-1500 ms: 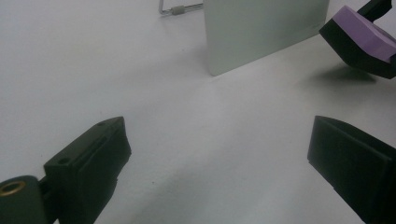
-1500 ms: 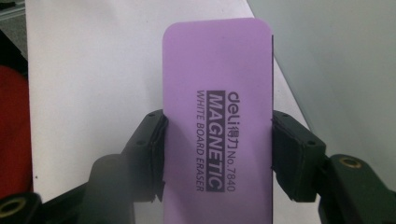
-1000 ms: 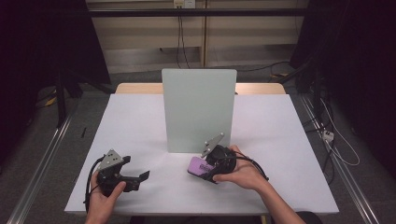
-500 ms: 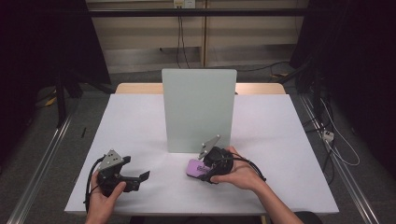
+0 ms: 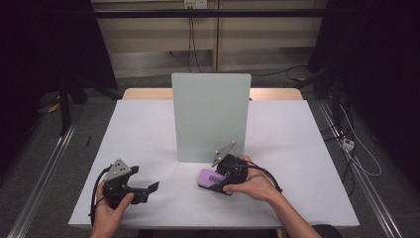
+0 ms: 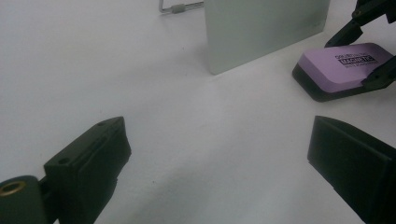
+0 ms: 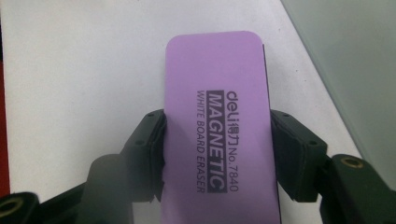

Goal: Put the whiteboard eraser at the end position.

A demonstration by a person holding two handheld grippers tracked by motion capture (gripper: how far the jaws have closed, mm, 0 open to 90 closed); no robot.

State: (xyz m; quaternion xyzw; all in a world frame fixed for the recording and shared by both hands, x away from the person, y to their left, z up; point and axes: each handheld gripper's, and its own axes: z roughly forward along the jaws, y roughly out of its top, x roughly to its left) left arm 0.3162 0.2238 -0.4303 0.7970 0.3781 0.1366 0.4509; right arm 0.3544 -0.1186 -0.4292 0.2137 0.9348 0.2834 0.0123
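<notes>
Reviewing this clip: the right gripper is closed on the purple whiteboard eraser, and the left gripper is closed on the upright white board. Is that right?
Not quite. The left gripper holds nothing: the left gripper view shows its jaws open over bare table, away from the white board. The right gripper does clamp the eraser.

A white table (image 5: 148, 129) stands on grey floor (image 5: 44, 144) (dark surroundings, pale back wall (image 5: 148, 34)).

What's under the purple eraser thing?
The purple eraser has a black bottom layer, and in the left gripper view it lies on the white table. The right gripper grips its sides. Anything beneath it is covered.
</notes>
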